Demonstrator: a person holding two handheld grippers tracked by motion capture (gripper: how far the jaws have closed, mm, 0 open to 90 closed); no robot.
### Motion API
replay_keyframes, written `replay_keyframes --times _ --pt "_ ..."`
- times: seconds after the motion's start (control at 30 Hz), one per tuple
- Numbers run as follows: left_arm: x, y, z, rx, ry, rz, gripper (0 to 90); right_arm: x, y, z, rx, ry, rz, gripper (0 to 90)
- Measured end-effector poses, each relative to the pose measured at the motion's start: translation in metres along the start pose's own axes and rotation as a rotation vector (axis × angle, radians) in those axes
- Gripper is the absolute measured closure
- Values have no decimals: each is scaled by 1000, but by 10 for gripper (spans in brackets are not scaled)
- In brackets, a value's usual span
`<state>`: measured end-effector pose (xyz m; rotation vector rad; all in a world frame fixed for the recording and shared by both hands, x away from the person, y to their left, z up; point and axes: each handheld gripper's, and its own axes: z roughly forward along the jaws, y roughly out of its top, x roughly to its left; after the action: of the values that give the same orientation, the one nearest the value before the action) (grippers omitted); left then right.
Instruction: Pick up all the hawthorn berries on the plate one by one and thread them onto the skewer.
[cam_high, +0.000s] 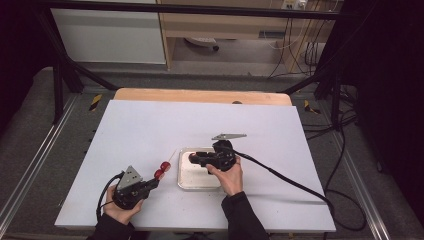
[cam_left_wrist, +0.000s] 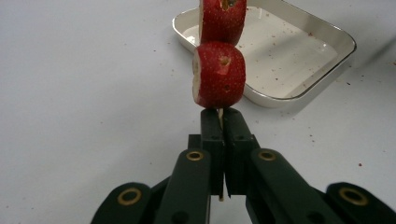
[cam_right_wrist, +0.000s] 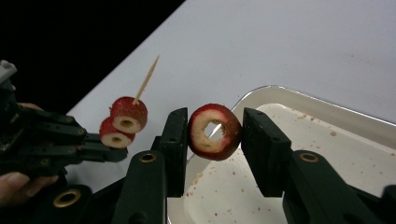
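The left gripper (cam_left_wrist: 219, 122) clamps the skewer (cam_right_wrist: 145, 78) by its blunt end, keeping the point free above two threaded fruit pieces (cam_right_wrist: 122, 122). The right gripper (cam_right_wrist: 212, 135) pinches a cored fruit ring (cam_right_wrist: 214, 132) over the tray (cam_right_wrist: 327, 140), its hole sideways, likely for threading.

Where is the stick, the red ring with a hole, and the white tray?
stick (cam_right_wrist: 147, 77), right gripper view, its bare pointed end
red ring (cam_right_wrist: 215, 132), right gripper view, its pale cut face beside the hole
white tray (cam_left_wrist: 299, 18), left gripper view, its far rim
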<state>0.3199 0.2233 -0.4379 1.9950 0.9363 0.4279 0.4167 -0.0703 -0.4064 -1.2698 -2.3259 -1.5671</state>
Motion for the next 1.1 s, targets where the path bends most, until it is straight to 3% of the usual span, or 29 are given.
replay_keyframes --times 0.2,0.4,0.6,0.83,1.1 --pt "-8 1 1 -19 1 -18 880 0 -19 -2 -136 36 53 623" --pt "-16 1 2 -37 2 -51 880 -2 -29 -1 -249 41 97 623" --pt "-24 2 4 -58 4 -99 880 -3 -31 -3 -358 49 120 624" --pt "-35 8 8 -80 2 -109 880 -1 -28 -5 -501 77 153 624" --pt "-45 16 13 -104 4 -129 879 -2 -25 -6 -598 91 183 624"
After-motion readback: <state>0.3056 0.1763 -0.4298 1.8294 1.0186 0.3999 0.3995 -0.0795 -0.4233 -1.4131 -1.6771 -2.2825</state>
